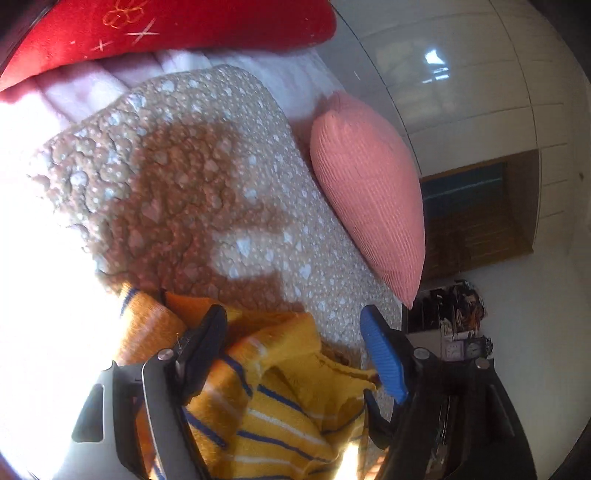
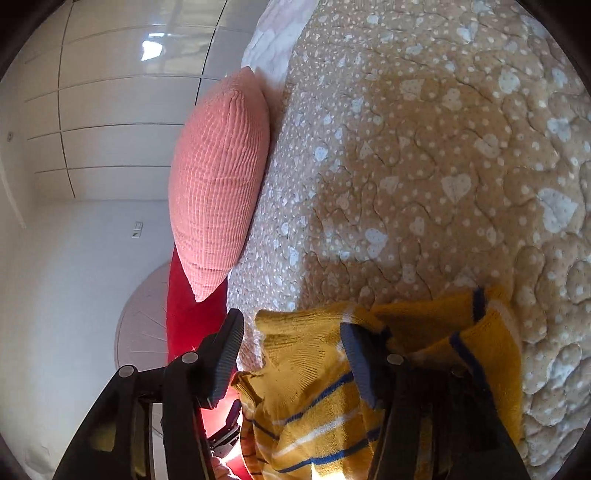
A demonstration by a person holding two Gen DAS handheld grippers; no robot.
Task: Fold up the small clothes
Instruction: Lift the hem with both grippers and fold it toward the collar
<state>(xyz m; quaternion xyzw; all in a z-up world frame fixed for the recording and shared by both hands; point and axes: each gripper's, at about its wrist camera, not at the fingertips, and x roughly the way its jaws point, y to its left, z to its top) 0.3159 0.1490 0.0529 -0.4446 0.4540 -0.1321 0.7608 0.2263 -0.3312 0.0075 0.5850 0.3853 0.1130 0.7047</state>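
One small yellow top [image 1: 273, 398] with blue and white stripes lies bunched up on one tan blanket [image 1: 207, 177] with white hearts, at 6 o'clock in both views. The left gripper [image 1: 295, 350] has its two fingers spread wide over the top, and the right gripper [image 2: 291, 354] is spread wide over it too, so neither pinches anything. One pink pillow [image 1: 369, 192] sits at 3 o'clock from the blanket in the left view, and one red pillow [image 1: 166, 29] at 12 o'clock.

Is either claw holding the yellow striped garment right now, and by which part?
Neither. Both the left claw and right claw are open over the crumpled garment.
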